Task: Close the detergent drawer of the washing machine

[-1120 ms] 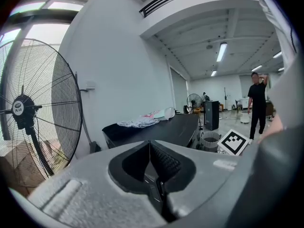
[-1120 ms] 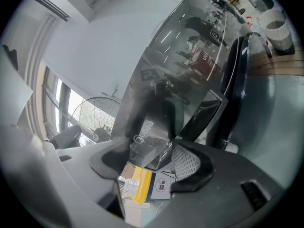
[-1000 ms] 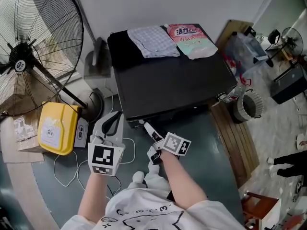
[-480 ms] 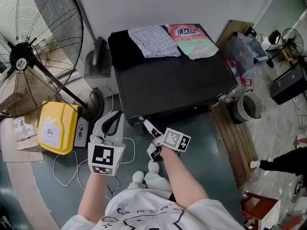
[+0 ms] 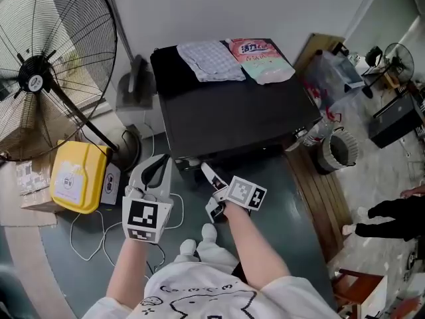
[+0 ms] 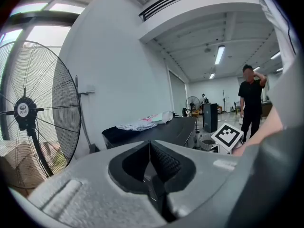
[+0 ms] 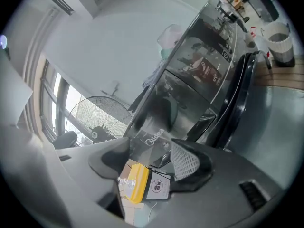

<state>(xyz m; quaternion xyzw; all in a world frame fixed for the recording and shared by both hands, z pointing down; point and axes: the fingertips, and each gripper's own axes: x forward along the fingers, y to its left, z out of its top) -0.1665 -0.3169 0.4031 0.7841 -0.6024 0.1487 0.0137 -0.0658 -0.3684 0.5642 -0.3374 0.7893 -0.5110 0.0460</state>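
The black washing machine (image 5: 232, 115) stands in the middle of the head view, seen from above. My right gripper (image 5: 205, 170) points at the left part of its front top edge. In the right gripper view the jaws (image 7: 149, 152) stand open, and between them I see the glossy front panel with a logo (image 7: 155, 137), where the detergent drawer sits. Whether the drawer sticks out I cannot tell. My left gripper (image 5: 158, 161) hangs left of the machine's front corner; its ribbed pads (image 6: 164, 161) are pressed together and hold nothing.
A large standing fan (image 5: 40, 78) and a yellow container (image 5: 71, 178) are at the left, with white cables (image 5: 86, 234) on the floor. A checked cloth (image 5: 211, 60) and a detergent bag (image 5: 262, 58) lie on the machine. A basket (image 5: 339, 148) and wooden boards (image 5: 325, 198) are at the right.
My right gripper has edged a little closer to the machine's front edge. The left gripper has stayed put. A person at the right edge has walked on.
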